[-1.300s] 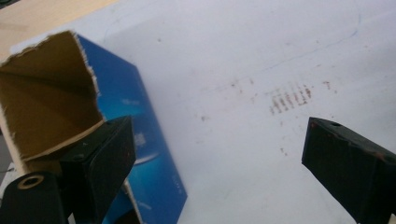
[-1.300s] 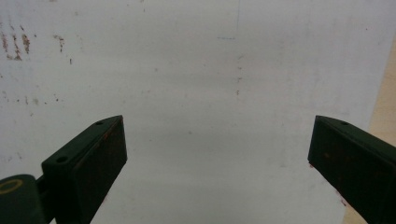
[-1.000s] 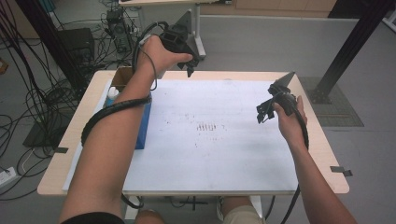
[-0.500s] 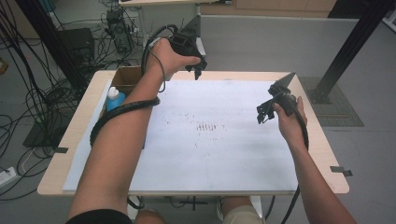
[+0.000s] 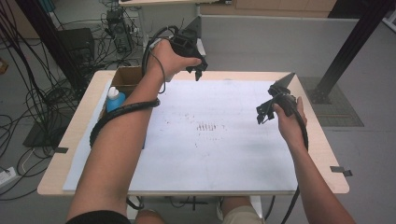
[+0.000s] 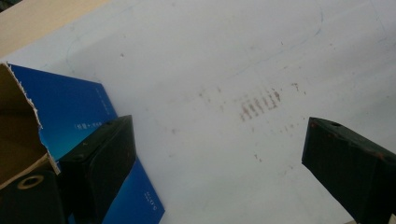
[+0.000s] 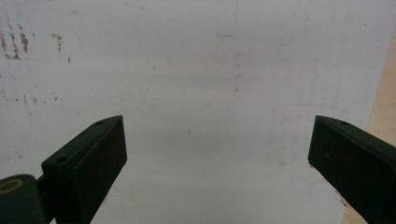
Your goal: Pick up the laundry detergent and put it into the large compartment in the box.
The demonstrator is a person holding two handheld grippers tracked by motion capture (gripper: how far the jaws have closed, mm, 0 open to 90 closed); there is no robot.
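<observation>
My left gripper point(image 5: 193, 72) is held above the far edge of the white mat point(image 5: 219, 158), tilted down toward it. In the left gripper view its jaws point(image 6: 219, 128) stand wide apart with nothing between them, over faint brown marks point(image 6: 259, 105) on the mat. My right gripper point(image 5: 263, 113) hovers over the mat's right side. It is open too, and in the right gripper view bare white mat point(image 7: 210, 70) lies between the jaws point(image 7: 215, 123).
A blue bottle with a white cap point(image 5: 114, 98) stands by an open cardboard box point(image 5: 125, 77) at the table's far left. A blue booklet point(image 6: 70, 116) lies beside the box. The wooden table edge point(image 7: 384, 93) runs just right of the mat.
The left forearm has swung a little to the right, so more of the blue bottle shows. Both grippers have kept their places and stayed open.
</observation>
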